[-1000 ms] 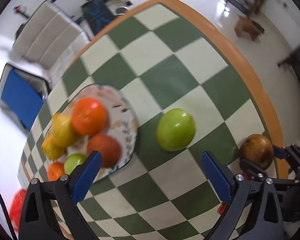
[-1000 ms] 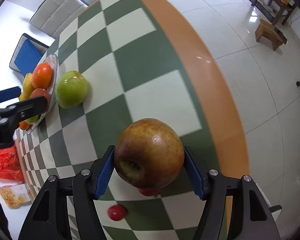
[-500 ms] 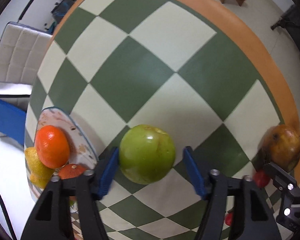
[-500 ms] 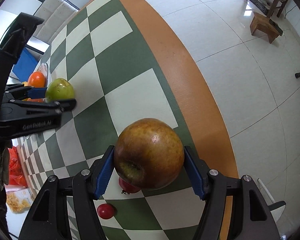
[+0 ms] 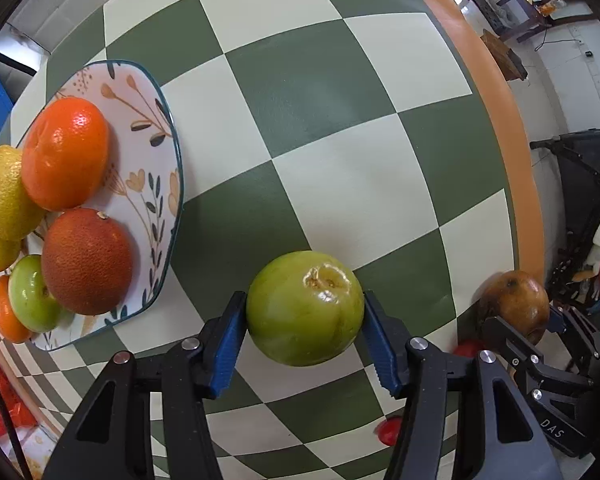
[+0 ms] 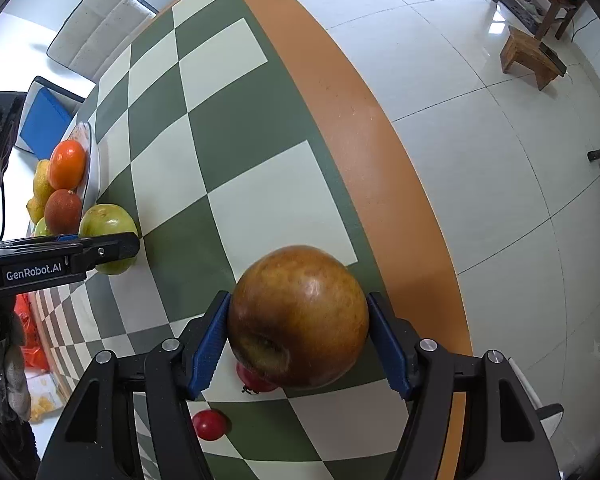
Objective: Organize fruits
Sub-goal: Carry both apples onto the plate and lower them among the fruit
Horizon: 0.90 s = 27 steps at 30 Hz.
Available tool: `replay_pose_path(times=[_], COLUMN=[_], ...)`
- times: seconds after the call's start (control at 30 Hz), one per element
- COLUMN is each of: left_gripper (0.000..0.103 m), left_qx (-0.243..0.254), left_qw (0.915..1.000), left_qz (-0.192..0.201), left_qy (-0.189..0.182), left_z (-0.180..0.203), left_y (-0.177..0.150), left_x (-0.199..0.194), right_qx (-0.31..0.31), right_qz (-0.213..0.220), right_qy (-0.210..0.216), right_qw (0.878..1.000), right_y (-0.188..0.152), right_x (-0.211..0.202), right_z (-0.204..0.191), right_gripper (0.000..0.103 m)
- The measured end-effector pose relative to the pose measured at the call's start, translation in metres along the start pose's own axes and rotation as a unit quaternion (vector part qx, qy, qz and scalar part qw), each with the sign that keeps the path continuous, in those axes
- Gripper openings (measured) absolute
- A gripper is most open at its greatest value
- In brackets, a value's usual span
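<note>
Left tool (image 5: 304, 344) has gone from spread wide above the green apple (image 5: 305, 307) a second ago to clamped on it now, blue pads pressed to both flanks. The apple sits just beside the plate (image 5: 156, 128), off its near edge, over the checkered worktop (image 5: 324, 120); can't tell if it's lifted yet. Right tool (image 6: 299, 340) is unchanged: still clamped on the brown-red apple (image 6: 298, 316), well away from the plate near the worktop's orange border. So both pickups look done; next is placing. Plate already carries oranges (image 5: 64, 152), lemons and a small green fruit, so free room is mostly its far side. Two small red fruits (image 6: 209, 424) remain loose under the right tool.
</note>
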<state>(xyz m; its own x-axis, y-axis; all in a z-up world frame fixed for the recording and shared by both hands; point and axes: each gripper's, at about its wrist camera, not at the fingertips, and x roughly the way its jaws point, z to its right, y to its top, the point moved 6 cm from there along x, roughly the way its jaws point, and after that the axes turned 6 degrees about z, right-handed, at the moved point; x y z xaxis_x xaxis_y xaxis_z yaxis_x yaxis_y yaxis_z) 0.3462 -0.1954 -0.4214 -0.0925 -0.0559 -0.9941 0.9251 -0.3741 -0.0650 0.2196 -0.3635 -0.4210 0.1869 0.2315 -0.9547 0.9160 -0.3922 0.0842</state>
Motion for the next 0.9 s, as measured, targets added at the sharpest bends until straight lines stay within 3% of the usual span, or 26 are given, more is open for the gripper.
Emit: replay_pose_path(times=[0.13, 0.27, 0.47, 0.63, 0.9], left_gripper=[0.055, 0.054, 0.054, 0.054, 0.054], left_qx=[0.009, 0.015, -0.013, -0.049, -0.116], left_qw=[0.9998, 0.9994, 0.9993, 0.9973, 0.9895], left_qz=[0.009, 0.02, 0.035, 0.051, 0.073], left_qy=[0.014, 0.025, 0.007, -0.021, -0.044], left_z=[0.0, 0.008, -0.001, -0.027, -0.089], left_y=[0.013, -0.004, -0.022, -0.047, -0.095], left_x=[-0.002, 0.003, -0.008, -0.025, -0.053], right_qx=[0.002, 0.007, -0.012, -0.038, -0.092], right_qz=[0.001, 0.005, 0.007, 0.009, 0.003], right_qy=[-0.002, -0.003, -0.006, 0.018, 0.08], right_qw=[1.0, 1.0, 1.0, 0.999, 0.993], right_y=[0.002, 0.003, 0.0, -0.004, -0.002], right_x=[0.001, 0.002, 0.001, -0.003, -0.012], right_z=[0.0, 0.003, -0.009, -0.041, -0.13], right_gripper=[0.07, 0.069, 0.069, 0.069, 0.069])
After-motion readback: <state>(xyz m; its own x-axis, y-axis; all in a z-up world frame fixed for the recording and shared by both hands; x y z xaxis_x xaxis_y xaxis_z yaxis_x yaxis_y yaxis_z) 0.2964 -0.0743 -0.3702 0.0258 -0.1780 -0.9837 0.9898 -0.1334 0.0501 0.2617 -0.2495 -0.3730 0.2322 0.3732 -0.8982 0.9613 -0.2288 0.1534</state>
